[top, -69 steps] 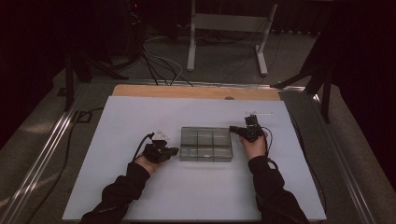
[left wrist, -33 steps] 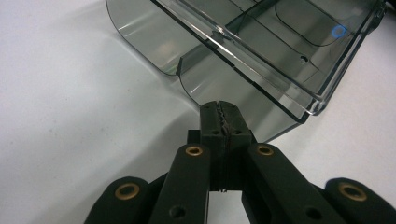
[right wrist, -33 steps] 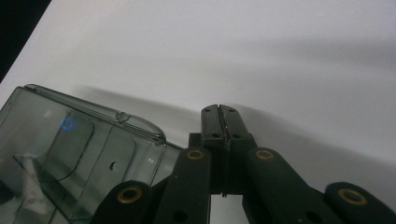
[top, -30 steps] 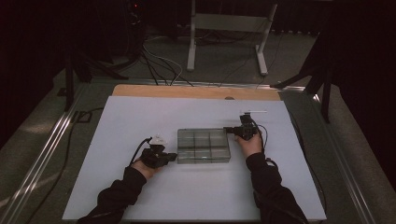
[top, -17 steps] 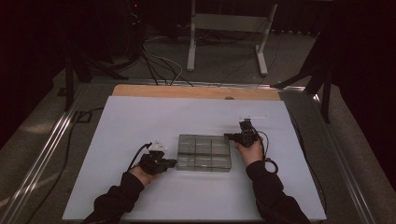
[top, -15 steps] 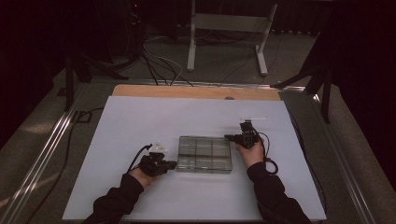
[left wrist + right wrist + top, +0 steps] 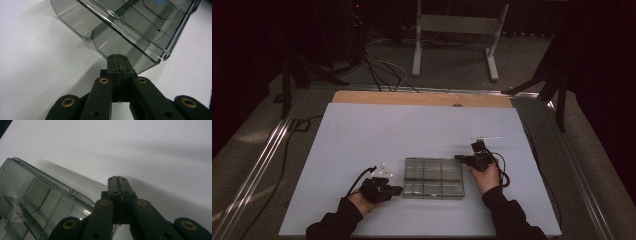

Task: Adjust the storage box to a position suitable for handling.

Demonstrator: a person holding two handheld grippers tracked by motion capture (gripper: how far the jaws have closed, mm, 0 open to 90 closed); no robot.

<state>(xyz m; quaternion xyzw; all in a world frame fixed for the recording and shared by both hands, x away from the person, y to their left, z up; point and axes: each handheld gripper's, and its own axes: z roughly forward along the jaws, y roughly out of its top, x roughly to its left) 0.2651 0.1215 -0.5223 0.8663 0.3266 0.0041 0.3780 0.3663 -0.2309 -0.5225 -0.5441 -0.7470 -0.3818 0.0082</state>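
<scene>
A clear smoky plastic compartment box [image 7: 433,177] lies flat on the white table [image 7: 412,130], near the person's edge. My left gripper [image 7: 398,190] is shut at the box's near left corner; in the left gripper view its tips [image 7: 117,57] meet the box's wall [image 7: 130,27] with nothing between them. My right gripper [image 7: 458,157] is shut at the box's far right corner. In the right gripper view its closed tips [image 7: 117,178] stand just beside the box's rim [image 7: 30,202], over bare table.
A thin pale stick [image 7: 486,137] lies on the table beyond the right hand. A wooden strip [image 7: 422,98] runs along the far edge. Metal rails [image 7: 262,160] flank the table; cables [image 7: 377,65] and a stand [image 7: 457,35] sit on the floor behind.
The box has slid toward the person's edge of the table. Both hands have come back with it, staying at its left and right corners, jaws shut throughout.
</scene>
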